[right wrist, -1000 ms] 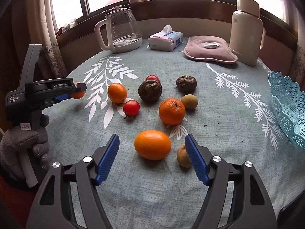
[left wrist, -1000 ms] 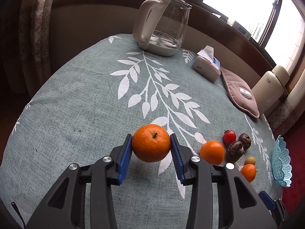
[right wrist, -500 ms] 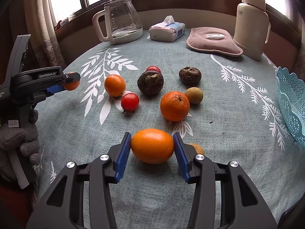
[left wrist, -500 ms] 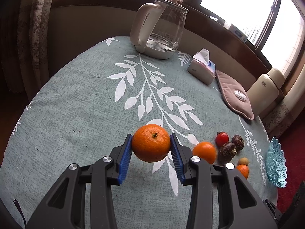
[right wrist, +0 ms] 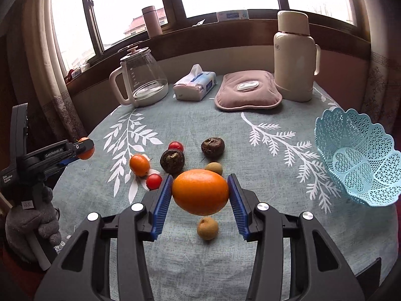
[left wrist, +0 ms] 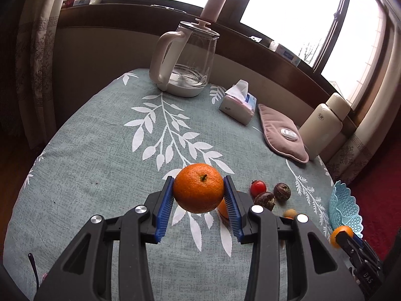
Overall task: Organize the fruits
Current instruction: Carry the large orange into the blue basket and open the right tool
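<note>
My left gripper (left wrist: 199,197) is shut on a round mandarin (left wrist: 198,188) and holds it above the cloth; in the right wrist view it (right wrist: 84,149) shows at the far left. My right gripper (right wrist: 200,195) is shut on a large oval orange (right wrist: 200,188), lifted clear of the table. Below it lie a small orange (right wrist: 139,164), two cherry tomatoes (right wrist: 153,181), two dark brown fruits (right wrist: 172,160) and two tan longans (right wrist: 207,228). A light blue lattice basket (right wrist: 358,158) stands at the right, tilted, with nothing in it.
Along the table's far edge stand a glass kettle (right wrist: 140,80), a tissue box (right wrist: 195,85), a pink hot-water pad (right wrist: 248,90) and a cream thermos (right wrist: 294,55). A grey gloved hand (right wrist: 27,225) holds the left gripper's handle. The round table carries a leaf-print cloth (right wrist: 275,250).
My right gripper went from open around the large orange to shut on it, then rose with it off the cloth. The left gripper also rose, still holding the mandarin.
</note>
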Tool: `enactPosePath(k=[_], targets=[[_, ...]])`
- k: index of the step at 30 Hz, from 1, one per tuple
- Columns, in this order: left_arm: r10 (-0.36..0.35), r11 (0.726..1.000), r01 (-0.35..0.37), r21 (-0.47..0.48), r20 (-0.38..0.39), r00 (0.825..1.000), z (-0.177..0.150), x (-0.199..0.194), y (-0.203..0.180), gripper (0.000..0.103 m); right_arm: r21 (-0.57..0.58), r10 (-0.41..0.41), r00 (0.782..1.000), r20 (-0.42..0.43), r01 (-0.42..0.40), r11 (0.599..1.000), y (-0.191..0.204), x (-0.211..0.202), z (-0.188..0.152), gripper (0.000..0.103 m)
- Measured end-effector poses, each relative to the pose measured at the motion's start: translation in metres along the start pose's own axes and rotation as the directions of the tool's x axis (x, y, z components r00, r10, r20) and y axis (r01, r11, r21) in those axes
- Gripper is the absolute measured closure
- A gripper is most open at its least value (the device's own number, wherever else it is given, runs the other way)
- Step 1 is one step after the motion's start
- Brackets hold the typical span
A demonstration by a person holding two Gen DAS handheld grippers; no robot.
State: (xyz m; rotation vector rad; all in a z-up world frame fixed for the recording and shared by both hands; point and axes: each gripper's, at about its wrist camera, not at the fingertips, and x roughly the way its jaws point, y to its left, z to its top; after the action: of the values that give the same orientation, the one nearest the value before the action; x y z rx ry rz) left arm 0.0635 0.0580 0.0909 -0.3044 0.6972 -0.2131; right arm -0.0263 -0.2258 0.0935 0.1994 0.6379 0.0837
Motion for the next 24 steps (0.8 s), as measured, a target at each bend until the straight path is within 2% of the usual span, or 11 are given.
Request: enactPosePath(k=[6, 14, 20, 24], targets=[[-0.038, 0.999, 0.037, 0.016, 0.041, 0.998, 0.004, -0.021, -0.011, 0.063, 0.101, -0.099, 0.993, 0.064, 0.092, 0.991, -0.053, -0.023, 0.022, 0.056], [-0.091, 0.995, 0.087, 0.048, 0.094, 0.991, 0.005, -0.051, -0.028, 0.063, 0.209, -0.249, 0.961, 0.121, 0.220, 0.953, -0.118, -0.047, 0.048, 0.056], [-0.136, 0.987, 0.121, 0.102, 0.153, 0.979, 0.005, -0.078, -0.044, 0.063, 0.279, -0.341, 0.935, 0.102, 0.302, 0.912, -0.162, -0.049, 0.051, 0.056], [-0.164, 0.981, 0.145, 0.127, 0.157, 0.974, 0.004, -0.087, -0.050, 0.063, 0.315, -0.377, 0.924, 0.062, 0.340, 0.886, -0.185, -0.042, 0.046, 0.056]])
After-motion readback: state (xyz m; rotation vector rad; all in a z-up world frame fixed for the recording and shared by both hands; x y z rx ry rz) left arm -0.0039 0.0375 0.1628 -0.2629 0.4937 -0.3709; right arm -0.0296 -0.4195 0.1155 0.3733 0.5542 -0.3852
